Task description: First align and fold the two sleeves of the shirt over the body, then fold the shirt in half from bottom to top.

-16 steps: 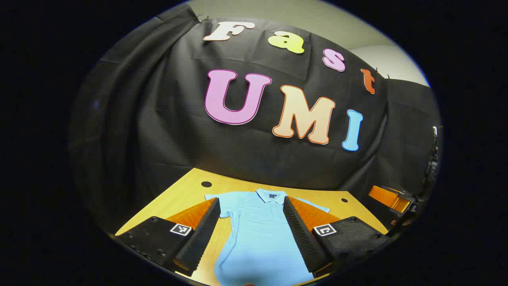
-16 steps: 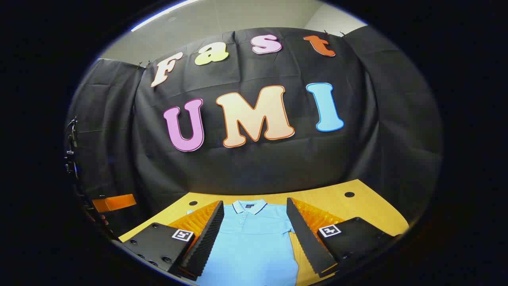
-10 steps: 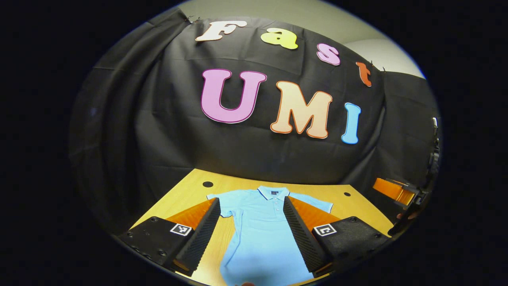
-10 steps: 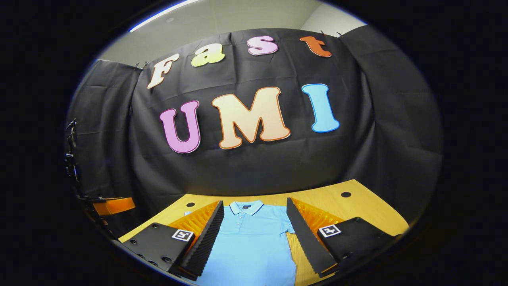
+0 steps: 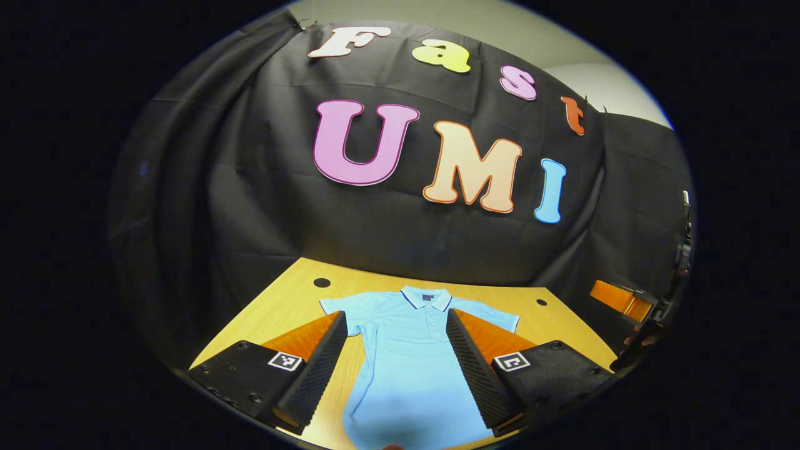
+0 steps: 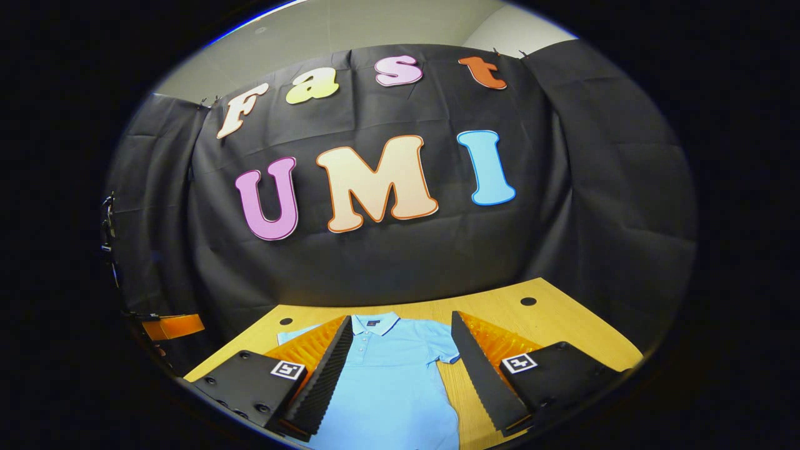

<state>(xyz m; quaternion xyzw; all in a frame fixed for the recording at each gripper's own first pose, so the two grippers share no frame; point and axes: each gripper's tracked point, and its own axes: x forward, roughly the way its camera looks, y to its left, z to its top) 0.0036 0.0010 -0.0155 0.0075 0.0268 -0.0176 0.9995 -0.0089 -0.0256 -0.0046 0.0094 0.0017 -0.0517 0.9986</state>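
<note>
A light blue polo shirt (image 5: 412, 362) lies flat on the wooden table (image 5: 281, 306), face up, collar (image 5: 426, 297) toward the black cloth wall. Both short sleeves (image 5: 337, 306) are spread out to the sides. My left gripper (image 5: 395, 314) hovers open over the lower body of the shirt, its fingers either side of the chest. In the right gripper view the same shirt (image 6: 387, 375) lies below my right gripper (image 6: 400, 317), which is open too and holds nothing. The right sleeve (image 6: 447, 353) shows between its fingers. The hem is hidden at the bottom of both views.
The table (image 6: 556, 328) has small round holes (image 5: 322, 282) near its far corners, and the black cloth wall hangs right behind it. An orange piece of the other gripper (image 5: 615, 299) shows at the right edge, another orange piece (image 6: 172, 326) at the left edge.
Both grippers have shifted slightly: the shirt's collar sits a bit higher in the left gripper view, and the wall has slid left in the right gripper view. The shirt has not moved.
</note>
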